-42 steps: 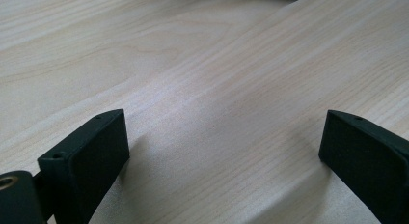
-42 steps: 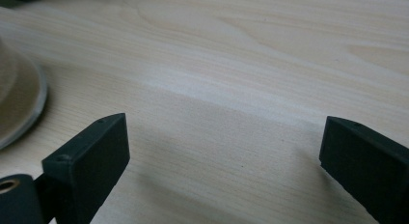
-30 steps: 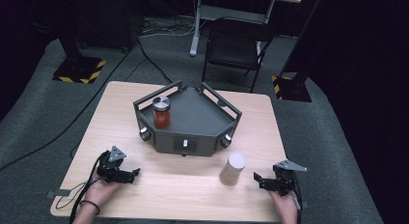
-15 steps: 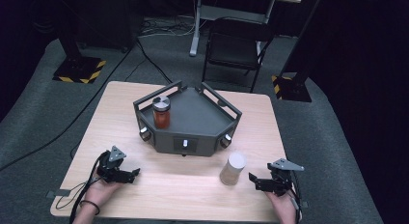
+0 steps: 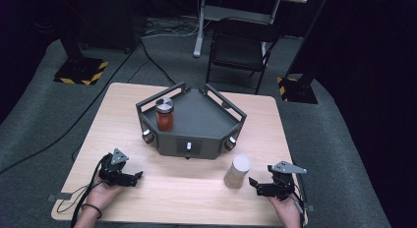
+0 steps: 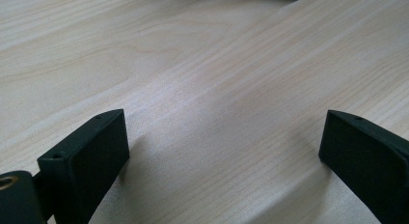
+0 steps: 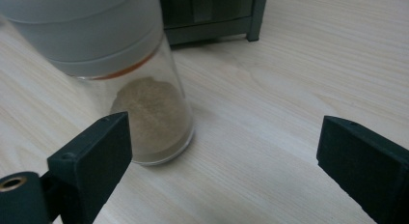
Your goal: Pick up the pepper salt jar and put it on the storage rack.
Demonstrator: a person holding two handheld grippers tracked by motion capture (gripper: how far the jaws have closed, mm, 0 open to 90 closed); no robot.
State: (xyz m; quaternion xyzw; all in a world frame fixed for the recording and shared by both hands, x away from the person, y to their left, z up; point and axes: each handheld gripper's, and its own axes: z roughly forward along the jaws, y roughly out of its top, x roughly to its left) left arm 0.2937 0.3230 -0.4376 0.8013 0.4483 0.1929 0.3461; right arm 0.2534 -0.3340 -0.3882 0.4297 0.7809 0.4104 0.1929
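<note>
A clear jar [image 5: 237,171] with a pale lid and beige powder stands upright on the wooden table [image 5: 196,188], in front of the dark tray. In the right gripper view the same jar [image 7: 144,108] rises just beyond the left jaw. My right gripper [image 5: 253,185] hovers a little to the jar's right, open, with nothing between its jaws [image 7: 222,151]. A jar of red-brown contents with a metal lid [image 5: 164,114] stands on the tray's left part. At the front left, my left gripper [image 5: 139,176] rests low over bare wood, open and empty [image 6: 222,147].
A dark angular tray [image 5: 206,121] with raised rails and knobs on its front sits mid-table. A black chair [image 5: 241,48] and stand bases are on the floor beyond the table. Cables trail from both grippers at the table's front edge.
My right gripper has shifted slightly left toward the pale-lidded jar and lifted a little. The left gripper and both jars have stayed put.
</note>
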